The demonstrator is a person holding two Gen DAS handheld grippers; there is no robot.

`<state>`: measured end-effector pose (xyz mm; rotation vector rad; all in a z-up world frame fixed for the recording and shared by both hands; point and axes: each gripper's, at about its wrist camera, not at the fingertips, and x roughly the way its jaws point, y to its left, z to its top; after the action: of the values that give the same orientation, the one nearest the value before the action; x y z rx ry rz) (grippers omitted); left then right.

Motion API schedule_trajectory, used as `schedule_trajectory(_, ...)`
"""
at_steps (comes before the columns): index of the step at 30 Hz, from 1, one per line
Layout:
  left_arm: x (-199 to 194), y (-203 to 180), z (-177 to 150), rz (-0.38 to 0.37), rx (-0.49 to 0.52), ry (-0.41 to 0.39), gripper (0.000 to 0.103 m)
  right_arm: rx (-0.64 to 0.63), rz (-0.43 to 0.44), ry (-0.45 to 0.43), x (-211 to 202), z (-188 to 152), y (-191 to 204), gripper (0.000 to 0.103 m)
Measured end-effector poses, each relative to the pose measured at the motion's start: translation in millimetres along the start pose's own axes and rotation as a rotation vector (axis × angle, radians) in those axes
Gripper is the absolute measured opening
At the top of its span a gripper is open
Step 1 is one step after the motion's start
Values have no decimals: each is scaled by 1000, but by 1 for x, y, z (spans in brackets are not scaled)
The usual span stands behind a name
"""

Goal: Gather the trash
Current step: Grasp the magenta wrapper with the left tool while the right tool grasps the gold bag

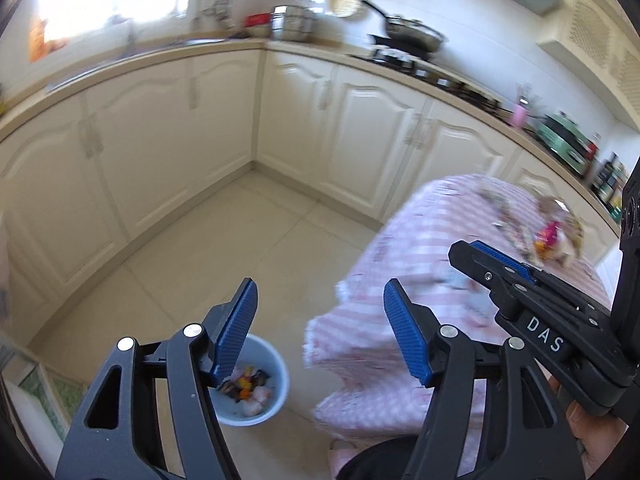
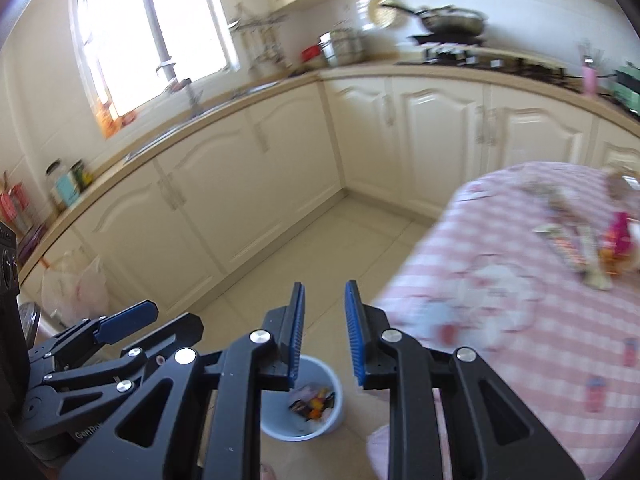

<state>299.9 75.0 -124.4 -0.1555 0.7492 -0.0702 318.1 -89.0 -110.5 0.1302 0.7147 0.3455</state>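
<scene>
A pale blue bin (image 1: 280, 364) stands on the tiled floor below both grippers, with colourful wrappers (image 1: 250, 386) inside. The bin (image 2: 334, 408) and its wrappers (image 2: 314, 400) also show in the right wrist view. More trash (image 2: 588, 248) lies on the pink checked tablecloth (image 2: 500, 248), at the right; in the left wrist view this pile (image 1: 554, 238) sits at the cloth's (image 1: 420, 232) far end. My left gripper (image 1: 320, 282) is open wide and empty above the floor. My right gripper (image 2: 325, 283) stands open by a narrow gap with nothing between its pads.
Cream cabinets (image 1: 168, 152) and a worktop wrap round the room's corner. A hob with a pan (image 2: 452, 20) is at the back. White plastic bags (image 2: 76, 284) sit on the floor at the left. A slippered foot (image 1: 344, 450) shows near the table's edge.
</scene>
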Motion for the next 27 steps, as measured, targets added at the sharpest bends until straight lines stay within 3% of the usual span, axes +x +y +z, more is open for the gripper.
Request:
schedule_trajectory(8, 15, -111, 3, -125, 151, 19, 63, 128, -168, -89, -71, -8, -122, 24)
schedule_trajectory(15, 39, -198, 5, -223, 263, 27, 64, 245, -299, -146, -109, -20, -215, 35)
schedule_trajectory(20, 66, -247, 13, -257, 313, 36, 64, 307, -362, -178, -120, -21, -259, 49)
schedule_trajectory(27, 103, -280, 21, -273, 342, 40, 64, 315, -393, -173, -109, -10, -290, 56)
